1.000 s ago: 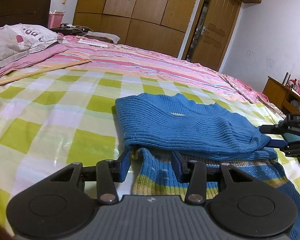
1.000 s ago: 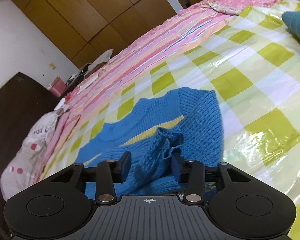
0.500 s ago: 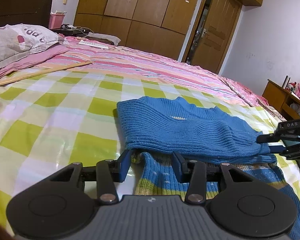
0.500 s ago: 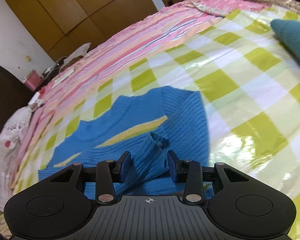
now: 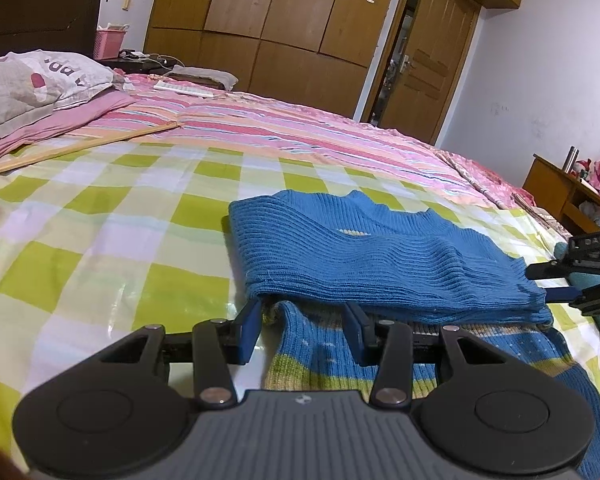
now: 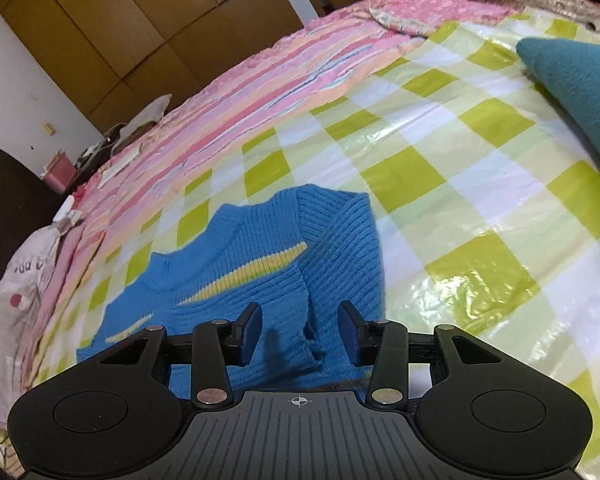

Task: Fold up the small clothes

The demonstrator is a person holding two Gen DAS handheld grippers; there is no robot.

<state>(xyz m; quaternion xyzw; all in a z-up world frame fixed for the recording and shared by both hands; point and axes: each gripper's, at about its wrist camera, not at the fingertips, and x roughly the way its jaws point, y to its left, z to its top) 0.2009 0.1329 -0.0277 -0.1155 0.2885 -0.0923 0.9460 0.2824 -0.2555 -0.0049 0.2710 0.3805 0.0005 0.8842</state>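
Sweater (image 5: 380, 264) folded, neckline pointing away, long axis crosswise.

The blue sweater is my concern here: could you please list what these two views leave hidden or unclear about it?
- Left wrist view: the blue sweater has its hem end cut off by the left tool body and the frame's bottom edge.
- Right wrist view: the sweater's near part is hidden beneath the right tool.
- Either view: whether the open fingers touch the fabric is unclear.
- Right wrist view: the teal garment is cut off by the frame's right edge.

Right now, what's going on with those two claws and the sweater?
Left gripper open. Right gripper open. Blue sweater partly folded. Teal garment nearby, not blocking.
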